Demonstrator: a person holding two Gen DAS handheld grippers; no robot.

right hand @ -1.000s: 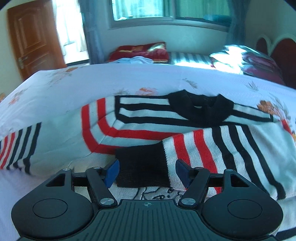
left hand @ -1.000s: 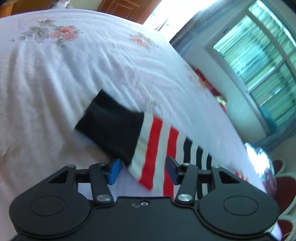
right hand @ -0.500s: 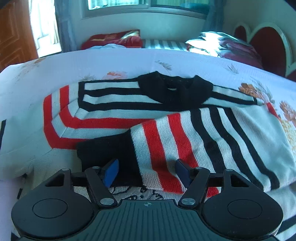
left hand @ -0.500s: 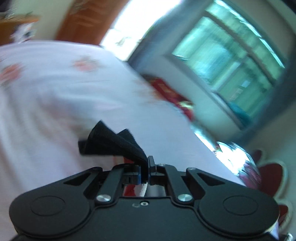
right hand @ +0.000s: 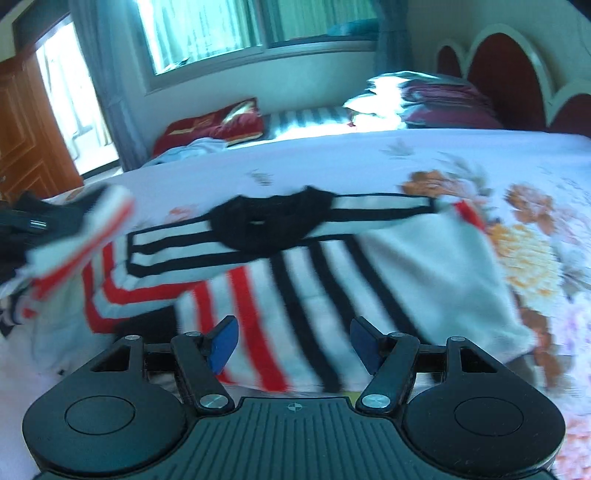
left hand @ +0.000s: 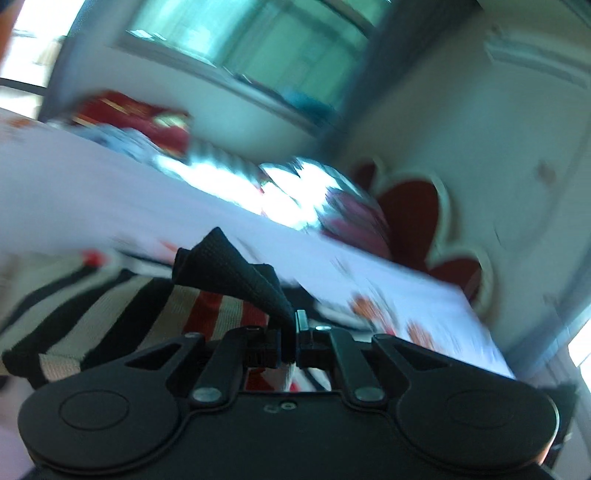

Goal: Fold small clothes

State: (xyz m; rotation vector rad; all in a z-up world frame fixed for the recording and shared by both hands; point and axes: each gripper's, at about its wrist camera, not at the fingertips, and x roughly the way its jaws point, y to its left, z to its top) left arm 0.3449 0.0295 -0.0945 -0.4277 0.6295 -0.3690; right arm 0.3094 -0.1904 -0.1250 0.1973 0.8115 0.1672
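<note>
A: What do the jaws of the left gripper (left hand: 291,332) hold?

B: They pinch the black cuff (left hand: 236,275) of one sleeve, lifted over the striped sweater (right hand: 295,266).

A: And the right gripper (right hand: 293,341)?

B: Its jaws stand wide with nothing in them, just above the other sleeve (right hand: 280,325), which lies folded across the sweater.

A: Where is the sweater?

B: It lies on the flowered bed sheet (right hand: 517,177), its black collar (right hand: 269,221) facing the window (right hand: 240,29).
</note>
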